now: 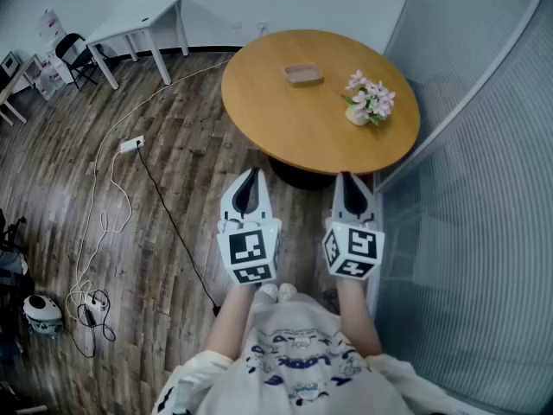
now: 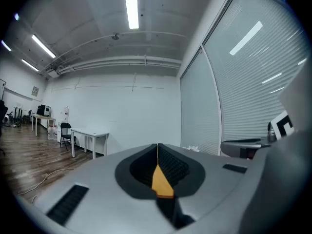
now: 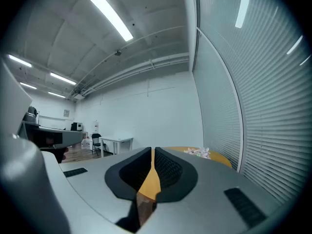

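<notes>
Now, step: left claw (image 1: 251, 173), right claw (image 1: 347, 178) hover before tabletop (image 1: 294, 137).
Claws: both closed, empty.
Next: any grasp needs opening, reaching forward.

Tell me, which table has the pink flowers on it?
The round wooden table, the nearer of the two. The pink flowers stand near its right edge. The other table, the white table, is rectangular and stands by the far wall.

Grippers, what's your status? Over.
Left gripper shut, empty. Right gripper shut, empty. Both at round table near edge; small tray and flower pot on it. Nothing between.
</notes>
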